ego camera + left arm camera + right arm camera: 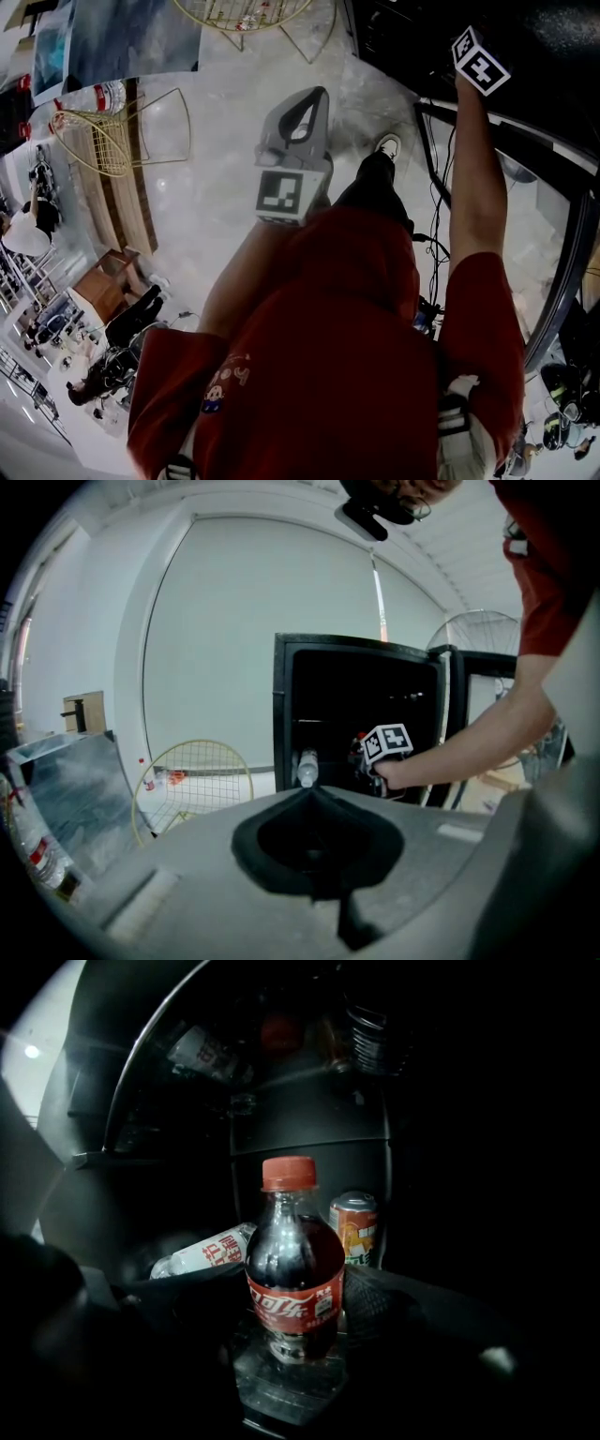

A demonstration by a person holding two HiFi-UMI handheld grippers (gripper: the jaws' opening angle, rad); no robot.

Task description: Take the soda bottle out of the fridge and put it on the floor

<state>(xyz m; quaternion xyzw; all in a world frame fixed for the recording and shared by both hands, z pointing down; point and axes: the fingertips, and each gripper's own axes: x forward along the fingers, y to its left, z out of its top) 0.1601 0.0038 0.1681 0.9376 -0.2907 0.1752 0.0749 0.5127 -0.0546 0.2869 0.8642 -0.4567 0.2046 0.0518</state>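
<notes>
The soda bottle [293,1274], dark cola with a red cap and red label, stands upright on a shelf inside the dark fridge [356,705]. My right gripper [295,1309] is reached into the fridge with the bottle between its jaws. The right pad [375,1302] and the dark left jaw both meet the bottle's sides at label height. In the head view only its marker cube [480,59] shows at the fridge opening. My left gripper [309,98] hangs over the pale floor [216,206], shut and empty, pointed toward the fridge [314,794].
An orange can [354,1227] stands behind the bottle, and a water bottle [202,1255] lies to its left. The fridge's glass door [562,262] stands open at the right. A gold wire chair [103,136] and wooden furniture stand to the left. Cables trail near the door.
</notes>
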